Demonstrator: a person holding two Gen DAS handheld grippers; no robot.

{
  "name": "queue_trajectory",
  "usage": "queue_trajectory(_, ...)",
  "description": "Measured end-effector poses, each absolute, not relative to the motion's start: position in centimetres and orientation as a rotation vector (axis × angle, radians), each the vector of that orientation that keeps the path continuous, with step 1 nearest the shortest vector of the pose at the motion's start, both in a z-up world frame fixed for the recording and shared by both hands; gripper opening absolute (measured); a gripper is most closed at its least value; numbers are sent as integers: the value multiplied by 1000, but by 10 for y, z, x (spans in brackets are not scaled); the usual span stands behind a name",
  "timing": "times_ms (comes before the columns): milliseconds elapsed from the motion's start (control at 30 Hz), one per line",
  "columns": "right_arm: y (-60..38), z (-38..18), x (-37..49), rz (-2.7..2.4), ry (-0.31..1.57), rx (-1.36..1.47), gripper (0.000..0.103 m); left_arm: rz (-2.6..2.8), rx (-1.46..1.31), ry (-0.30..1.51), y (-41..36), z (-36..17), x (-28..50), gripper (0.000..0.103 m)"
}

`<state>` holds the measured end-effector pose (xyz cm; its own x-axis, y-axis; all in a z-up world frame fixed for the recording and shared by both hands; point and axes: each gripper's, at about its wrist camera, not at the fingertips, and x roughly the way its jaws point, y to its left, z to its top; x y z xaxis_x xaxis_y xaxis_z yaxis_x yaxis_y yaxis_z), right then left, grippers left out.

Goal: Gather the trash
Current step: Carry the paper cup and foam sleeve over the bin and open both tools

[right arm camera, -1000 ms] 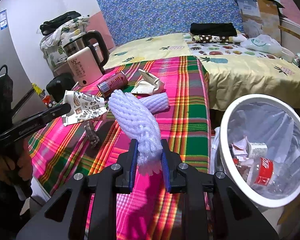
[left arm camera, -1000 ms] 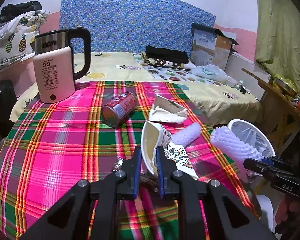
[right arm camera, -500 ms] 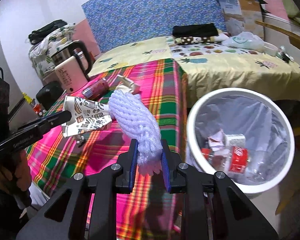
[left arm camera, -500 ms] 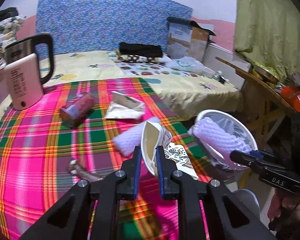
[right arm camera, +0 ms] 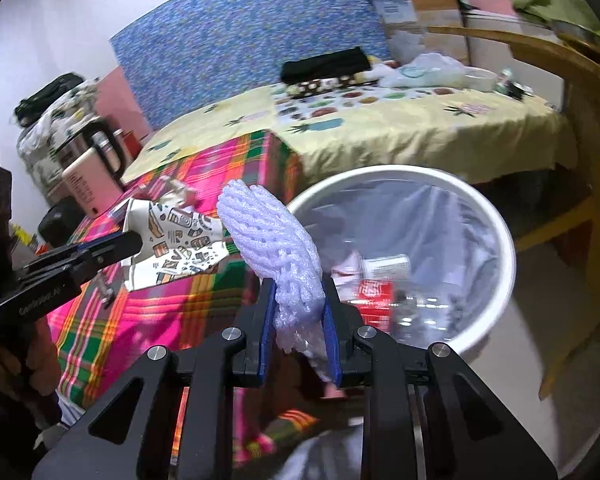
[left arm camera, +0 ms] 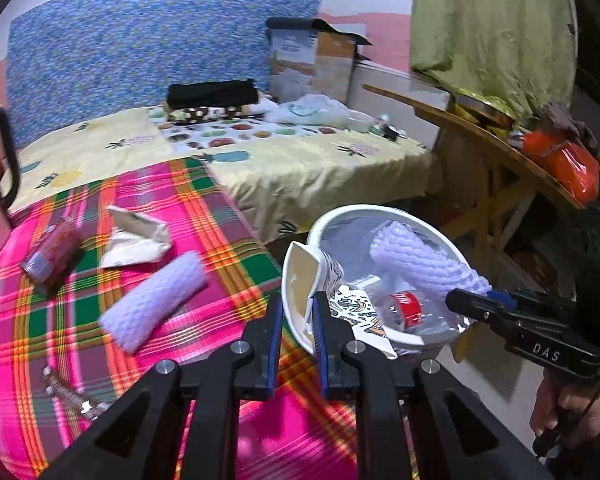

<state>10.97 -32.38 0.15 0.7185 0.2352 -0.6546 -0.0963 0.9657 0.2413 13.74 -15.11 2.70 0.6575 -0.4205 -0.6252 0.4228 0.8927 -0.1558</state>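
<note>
Foam net (right arm camera: 276,248) pinched in right hand-held gripper (right arm camera: 299,312) over bin (right arm camera: 496,232).

A pink, green and orange plaid cloth (left arm camera: 100,280) is seen at lower left; a lilac foam net (right arm camera: 276,248), a white bin (right arm camera: 496,232) and a doodle-printed cup (right arm camera: 180,244) are shown.

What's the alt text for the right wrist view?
The right tongs grip a white foam net sleeve beside the white trash bin, which is lined with a clear bag and holds a bottle and scraps. At left, the left tongs hold a crushed patterned paper cup over the pink plaid tablecloth.
</note>
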Motion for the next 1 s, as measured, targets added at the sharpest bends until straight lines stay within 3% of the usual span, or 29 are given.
queue_trajectory(600, -367, -13, 114, 16, 785, 253, 23, -561, 75, 757, -216, 10, 164, 16)
queue_trajectory(867, -375, -19, 121, -29, 805, 234, 31, -556, 84, 785, -226, -2, 173, 21)
queue_trajectory(1000, -374, -19, 120, -15, 797, 228, 38, -560, 76, 780, -226, -2, 173, 42)
